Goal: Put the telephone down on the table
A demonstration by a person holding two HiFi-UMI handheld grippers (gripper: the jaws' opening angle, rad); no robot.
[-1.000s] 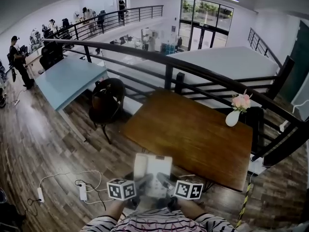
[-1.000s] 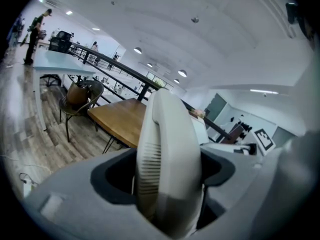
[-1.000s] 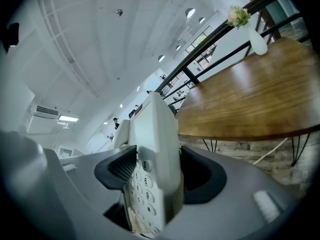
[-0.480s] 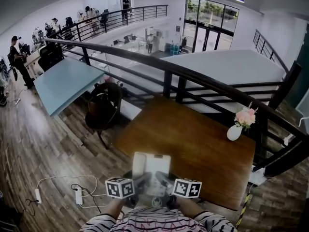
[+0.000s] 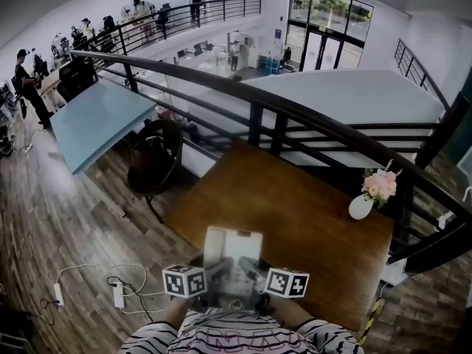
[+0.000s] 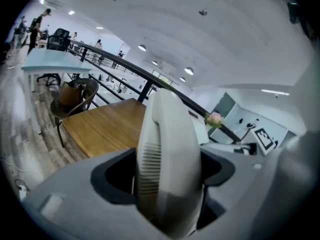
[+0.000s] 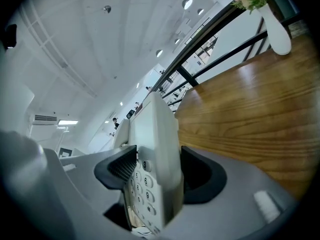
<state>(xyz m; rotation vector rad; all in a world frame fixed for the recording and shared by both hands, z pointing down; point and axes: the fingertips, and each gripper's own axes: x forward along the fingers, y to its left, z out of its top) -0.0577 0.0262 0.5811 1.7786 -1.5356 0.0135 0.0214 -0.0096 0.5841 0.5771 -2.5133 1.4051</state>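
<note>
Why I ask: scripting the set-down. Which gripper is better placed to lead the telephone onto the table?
Right, probably. Both are shut on the telephone, but the right gripper sits at the table edge, while the left gripper hangs off it over the floor. They'd have to lower together.

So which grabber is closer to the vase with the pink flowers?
Right. The right gripper holds the telephone on the side facing the vase, which stands near the table edge, far right. The left gripper clamps the opposite side, farther away.
</note>
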